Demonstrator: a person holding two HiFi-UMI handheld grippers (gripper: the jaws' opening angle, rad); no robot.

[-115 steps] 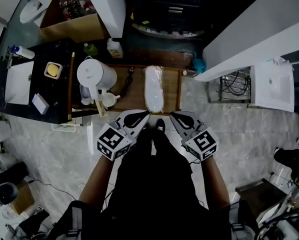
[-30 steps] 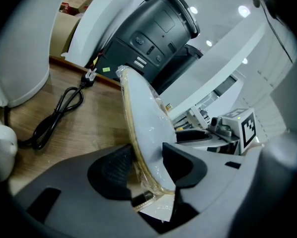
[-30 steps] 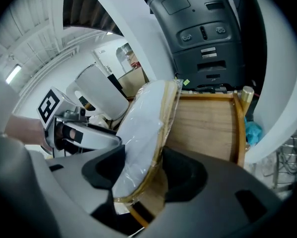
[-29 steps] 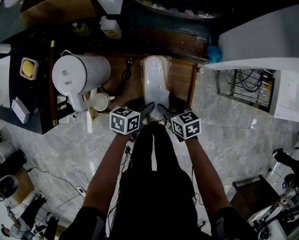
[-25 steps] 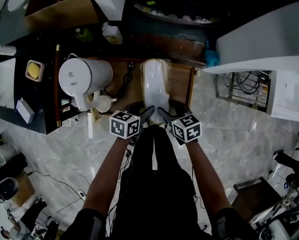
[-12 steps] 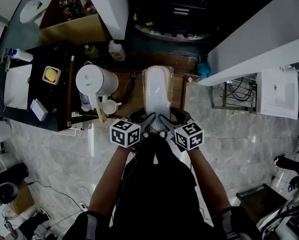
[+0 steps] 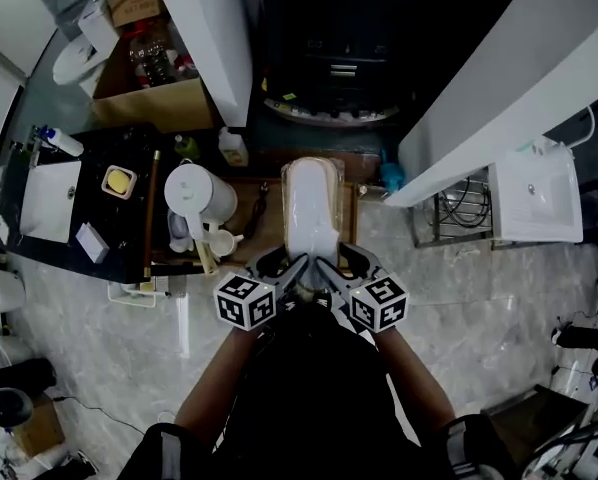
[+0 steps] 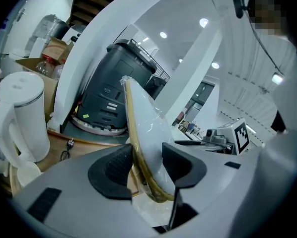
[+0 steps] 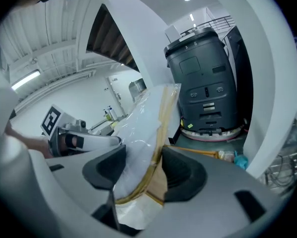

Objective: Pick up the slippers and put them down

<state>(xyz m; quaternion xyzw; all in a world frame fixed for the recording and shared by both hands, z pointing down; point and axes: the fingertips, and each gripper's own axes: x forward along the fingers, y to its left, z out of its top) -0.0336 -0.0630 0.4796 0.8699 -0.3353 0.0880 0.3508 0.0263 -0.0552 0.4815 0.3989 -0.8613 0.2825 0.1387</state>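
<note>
Where the head view looks down, the plastic-wrapped slippers (image 7: 312, 203) hang lengthwise over the wooden desk (image 7: 262, 230). Their near end sits between the left hand-held gripper (image 7: 282, 268) and the right hand-held gripper (image 7: 339, 266) — a white kettle (image 7: 201, 196) stands to the left. In the left gripper view, the jaws pinch the slippers' near edge, far end tilted upward. In the right gripper view, those jaws likewise clamp the wrapped slippers — a dark grey machine (image 9: 203, 83) stands far behind.

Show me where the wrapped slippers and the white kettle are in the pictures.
wrapped slippers (image 7: 312, 203): head view, middle of the white upper side.
white kettle (image 7: 196, 191): head view, its top.
</note>
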